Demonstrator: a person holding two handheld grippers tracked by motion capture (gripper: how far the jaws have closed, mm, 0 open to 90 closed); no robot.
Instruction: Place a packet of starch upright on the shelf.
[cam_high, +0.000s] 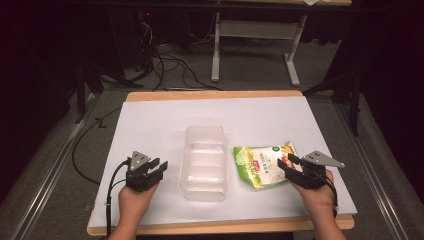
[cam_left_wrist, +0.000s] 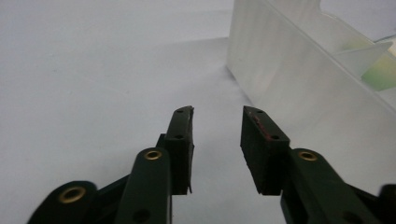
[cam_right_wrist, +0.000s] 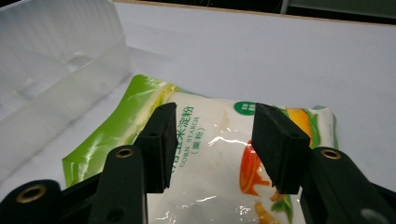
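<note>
I am holding my right claw (cam_right_wrist: 210, 140) apart over the soft, slippery green-and-white plastic corn starch pouch (cam_right_wrist: 219, 154), judging its edge the best grip

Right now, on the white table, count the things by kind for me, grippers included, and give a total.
Clear plastic bin: 1
Corn starch bag: 1
Grippers: 2, the left gripper and the right gripper, both open
Total: 4
</note>
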